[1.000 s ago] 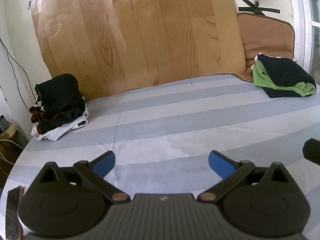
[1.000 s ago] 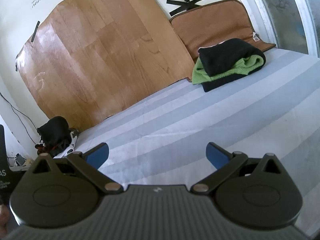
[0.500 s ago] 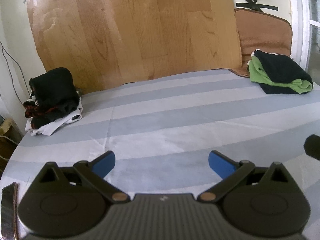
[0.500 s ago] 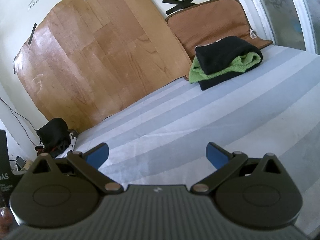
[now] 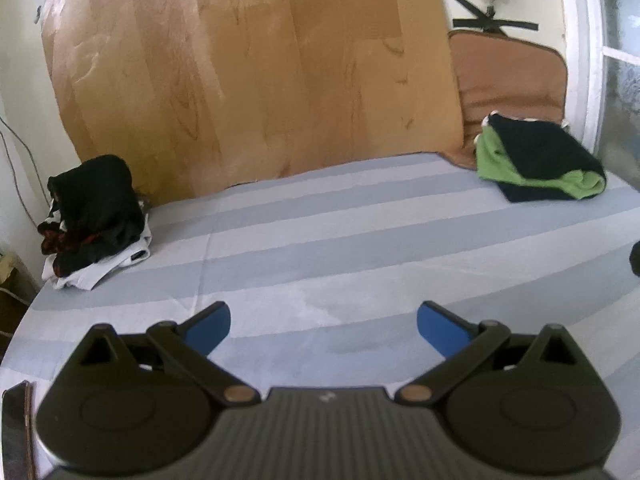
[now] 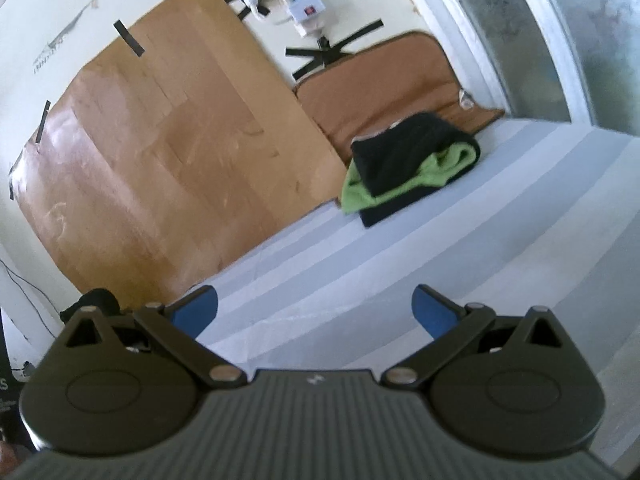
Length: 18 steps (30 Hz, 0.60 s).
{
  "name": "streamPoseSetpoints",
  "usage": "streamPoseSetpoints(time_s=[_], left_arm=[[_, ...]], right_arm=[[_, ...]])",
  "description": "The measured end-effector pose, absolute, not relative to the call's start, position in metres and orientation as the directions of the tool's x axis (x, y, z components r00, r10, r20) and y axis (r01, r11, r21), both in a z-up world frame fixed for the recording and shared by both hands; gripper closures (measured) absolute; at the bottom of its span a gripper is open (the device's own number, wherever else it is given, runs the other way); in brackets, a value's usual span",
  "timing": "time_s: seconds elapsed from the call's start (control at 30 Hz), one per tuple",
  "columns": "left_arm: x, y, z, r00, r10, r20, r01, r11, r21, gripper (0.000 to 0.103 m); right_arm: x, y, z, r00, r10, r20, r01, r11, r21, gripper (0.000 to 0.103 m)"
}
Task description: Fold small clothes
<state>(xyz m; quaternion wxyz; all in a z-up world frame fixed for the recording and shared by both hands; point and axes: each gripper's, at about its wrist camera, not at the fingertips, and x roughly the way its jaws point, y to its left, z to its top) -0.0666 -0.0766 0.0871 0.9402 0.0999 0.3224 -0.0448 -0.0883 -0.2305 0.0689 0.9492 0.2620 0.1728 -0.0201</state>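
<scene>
Swinging up and right with the right gripper [image 6: 314, 306]: folded stack [image 6: 408, 164] now sitting mid-right of frame, larger than a second ago, horizon tilting. Drifting slightly with the left gripper [image 5: 323, 322]; unfolded heap [image 5: 94, 216] staying at mid-left, stack [image 5: 538, 162] at upper right. Both jaws gaping wide, holding nothing. Bedsheet [image 5: 360, 240] between piles lying bare. Likely meaning: turning away from a finished fold, heading for the next garment in the heap.

You have a bed sheet [image 5: 360, 240] striped grey and white, a folded stack of clothes [image 5: 536, 160] in black and green, a black, red and white unfolded pile [image 5: 92, 216], and a wood-grain brown panel [image 5: 248, 72].
</scene>
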Motion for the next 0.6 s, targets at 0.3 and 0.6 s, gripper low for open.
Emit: streamPoseSetpoints(time_s=[0.3,0.6], left_arm=[[-0.069,-0.076,0.083,0.766,-0.037,-0.641,0.162,0.977,0.137,0.000],[-0.063,-0.064,0.075,0.749,-0.035,-0.662,0.140,0.985,0.105,0.000]], right_arm=[[-0.084,-0.215,0.067,0.934,0.041,-0.356,0.123,0.897,0.425,0.000],[-0.081,-0.207,0.069,0.925,0.068,-0.373,0.101,0.904,0.415,0.000]])
